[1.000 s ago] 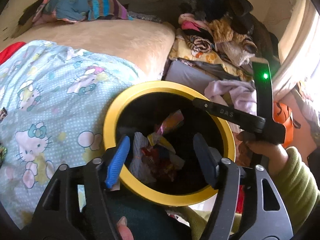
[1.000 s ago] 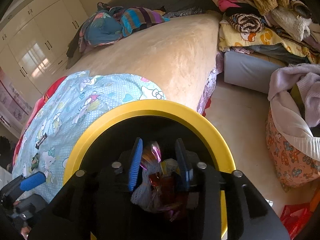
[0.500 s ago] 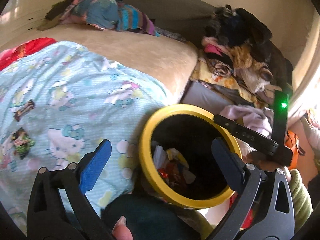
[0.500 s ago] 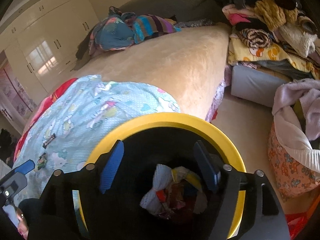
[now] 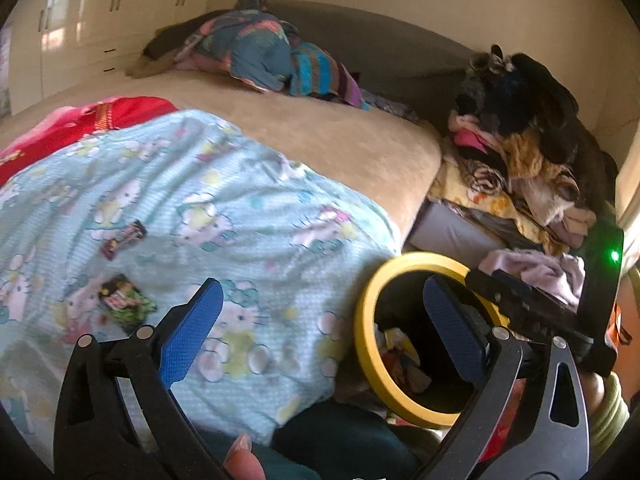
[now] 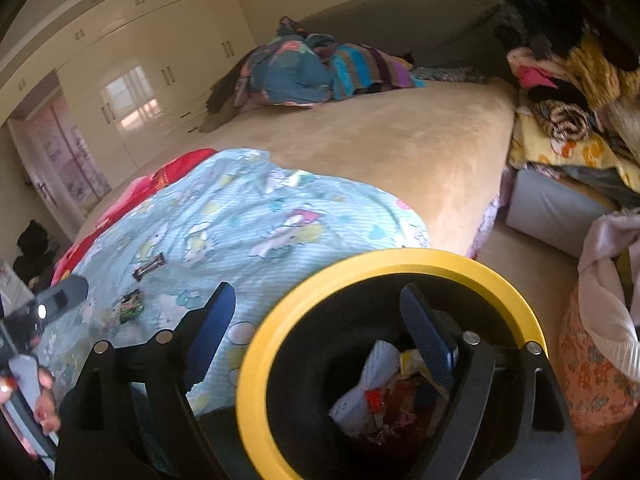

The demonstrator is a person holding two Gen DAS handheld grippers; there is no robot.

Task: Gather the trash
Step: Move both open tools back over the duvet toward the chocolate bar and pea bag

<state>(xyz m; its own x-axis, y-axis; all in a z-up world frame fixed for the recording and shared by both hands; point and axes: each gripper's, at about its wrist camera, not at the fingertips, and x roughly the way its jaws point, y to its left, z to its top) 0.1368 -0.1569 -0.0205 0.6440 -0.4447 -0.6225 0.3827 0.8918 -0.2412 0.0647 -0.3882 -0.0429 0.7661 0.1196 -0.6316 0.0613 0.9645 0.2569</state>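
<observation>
Dark wrapper (image 5: 124, 239): on the blue cartoon blanket (image 5: 240, 216), 10 o'clock of the left gripper; not yet collected.
Green wrapper (image 5: 126, 300): just below it, likely next pick.
Left gripper (image 5: 320, 322): jaws have just been opening, wide, nothing between; aimed toward blanket, probably to reach.
Bin (image 6: 400, 260): yellow-rimmed, at bed edge, collected trash (image 6: 384, 392) inside.
Right gripper (image 6: 320, 334): jaws have just been opening, wide, empty, over bin rim.
Room: tan bed (image 6: 380, 148), clothes heap (image 5: 520, 152) at 2 o'clock, wardrobes (image 6: 152, 72) behind.
</observation>
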